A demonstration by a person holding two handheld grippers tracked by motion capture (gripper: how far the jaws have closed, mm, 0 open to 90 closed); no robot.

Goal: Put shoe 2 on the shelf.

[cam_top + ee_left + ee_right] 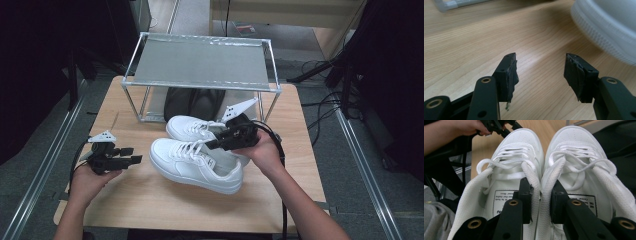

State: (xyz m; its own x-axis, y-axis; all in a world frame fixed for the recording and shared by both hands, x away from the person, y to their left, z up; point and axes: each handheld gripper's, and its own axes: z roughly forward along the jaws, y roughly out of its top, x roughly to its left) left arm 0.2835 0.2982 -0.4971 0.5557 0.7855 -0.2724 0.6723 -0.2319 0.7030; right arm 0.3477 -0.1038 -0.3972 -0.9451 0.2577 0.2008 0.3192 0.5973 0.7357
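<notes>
Currently we hold the pair of white lace-up leather sneakers [197, 155] at mid-frame of the high view, on the light wooden table [150, 200]. Our right gripper [541, 197] pinches both inner collars together, one jaw inside each shoe. Our left gripper [540, 72], at lower left, stands spread, holding nothing above bare wood.

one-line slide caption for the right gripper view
Right gripper pinches the inner collars of two white sneakers together.

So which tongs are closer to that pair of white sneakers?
Right. The right tongs pinch the two sneakers' inner collars together; the left tongs sit open on the table, just beside the toe.
</notes>
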